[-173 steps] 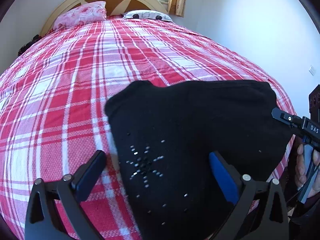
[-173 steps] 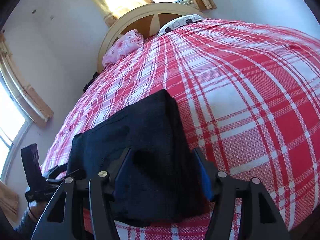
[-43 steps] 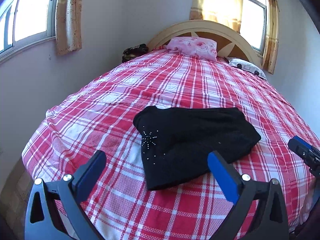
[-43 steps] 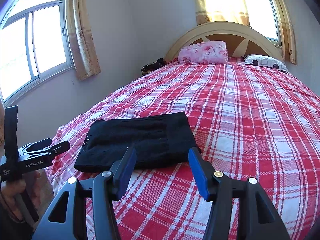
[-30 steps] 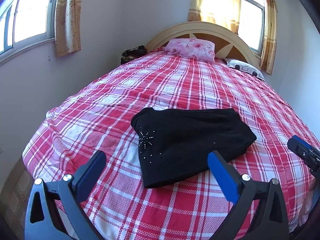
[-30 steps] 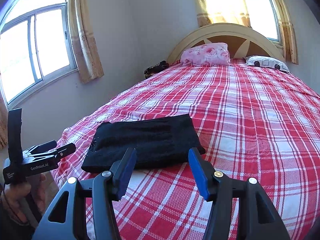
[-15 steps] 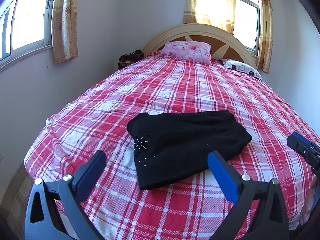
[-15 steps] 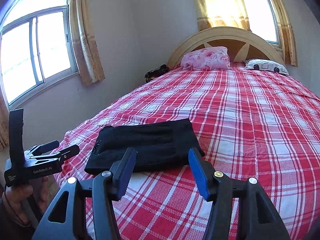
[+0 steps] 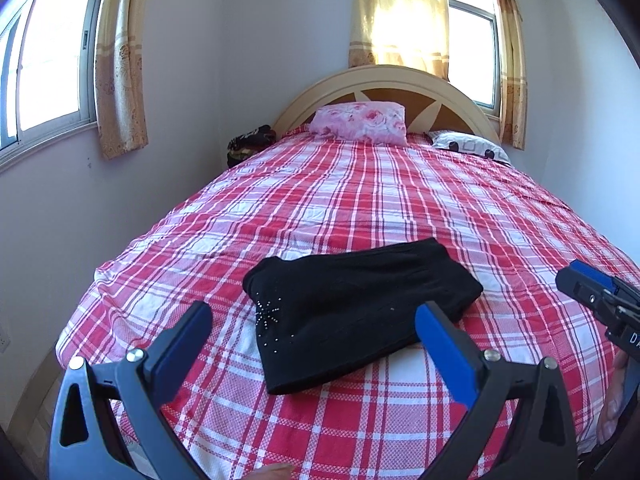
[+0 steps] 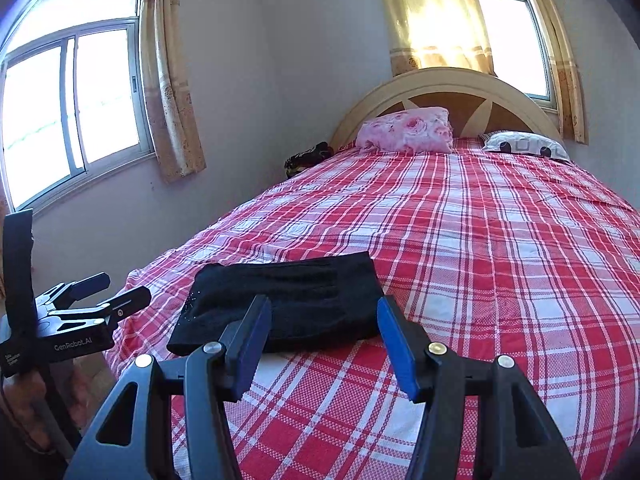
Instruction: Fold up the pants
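Above the bed's point(image 9: 360, 208) near edge, both tongs, left point(image 9: 312, 322) and right point(image 10: 322, 320), hover agape, apparently clear of the folded pants point(image 9: 360, 304).

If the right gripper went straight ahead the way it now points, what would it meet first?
Most likely the folded black pants, which lie on the plaid bedspread directly beyond the open right gripper. Nothing shows in between, though the fisheye leaves depth uncertain.

Red plaid bed point(image 9: 400, 208), arched headboard point(image 9: 420, 80) — two pillows, pale walls, sunlit curtained windows point(image 10: 80, 112)
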